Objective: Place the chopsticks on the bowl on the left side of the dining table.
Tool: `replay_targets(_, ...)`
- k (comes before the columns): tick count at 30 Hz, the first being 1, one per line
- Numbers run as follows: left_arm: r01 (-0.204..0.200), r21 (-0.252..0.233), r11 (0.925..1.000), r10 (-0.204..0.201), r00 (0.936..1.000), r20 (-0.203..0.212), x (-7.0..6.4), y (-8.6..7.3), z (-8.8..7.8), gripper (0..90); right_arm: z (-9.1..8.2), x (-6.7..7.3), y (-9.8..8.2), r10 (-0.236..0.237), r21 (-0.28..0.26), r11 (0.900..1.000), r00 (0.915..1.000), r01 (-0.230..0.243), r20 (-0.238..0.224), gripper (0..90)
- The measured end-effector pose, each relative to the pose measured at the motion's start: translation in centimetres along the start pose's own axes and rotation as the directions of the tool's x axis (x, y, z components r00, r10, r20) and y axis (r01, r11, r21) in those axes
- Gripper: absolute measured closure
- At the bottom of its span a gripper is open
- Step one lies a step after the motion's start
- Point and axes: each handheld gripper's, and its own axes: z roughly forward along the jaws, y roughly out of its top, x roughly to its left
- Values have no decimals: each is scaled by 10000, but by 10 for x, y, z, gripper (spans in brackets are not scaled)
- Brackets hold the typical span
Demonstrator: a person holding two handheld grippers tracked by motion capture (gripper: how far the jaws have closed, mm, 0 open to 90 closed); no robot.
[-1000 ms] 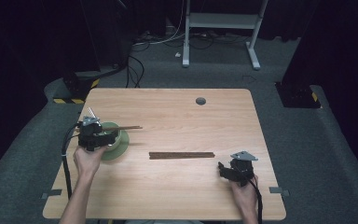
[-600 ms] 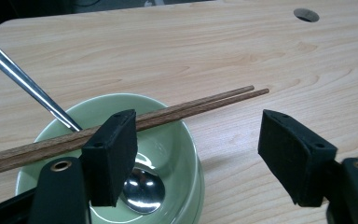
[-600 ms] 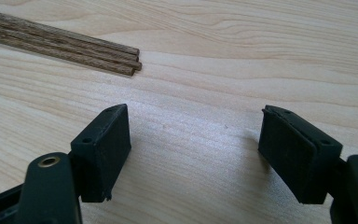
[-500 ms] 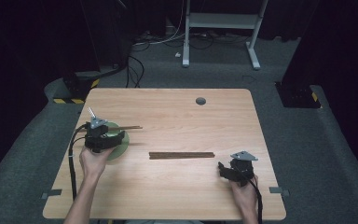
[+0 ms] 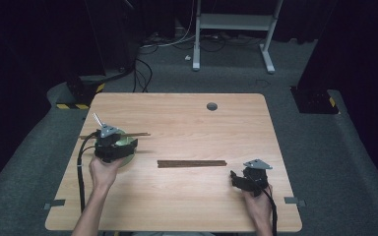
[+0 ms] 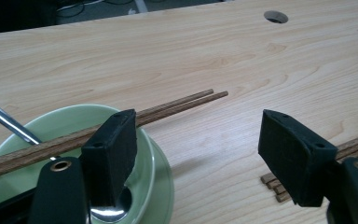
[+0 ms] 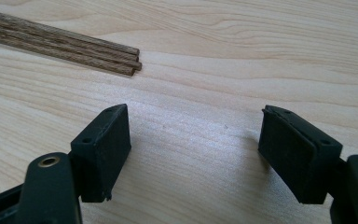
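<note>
Left gripper (image 6: 196, 158) jaws spread, empty, above a pale green ceramic bowl (image 6: 161, 172) bearing two brown wooden chopsticks (image 6: 177, 105). Right gripper (image 7: 193, 156) spread, empty, near stacked chopsticks (image 7: 60, 44).

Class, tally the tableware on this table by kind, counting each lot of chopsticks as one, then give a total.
Green bowl: 1
Metal spoon: 1
Chopsticks across the bowl: 1 lot
Chopsticks lying on the table: 1 lot
Total: 4
</note>
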Motion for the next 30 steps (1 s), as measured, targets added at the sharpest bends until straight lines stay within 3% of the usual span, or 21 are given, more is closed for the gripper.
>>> replay_targets(18,-101,-169,9998,112,9978,655,-19,-6,2,280,0,0,0,2,0,10000,10000,-2,1,245)
replay_targets(30,-180,-316,9993,205,9967,787,-28,-15,2,280,0,0,0,1,1,10000,10000,-1,0,245)
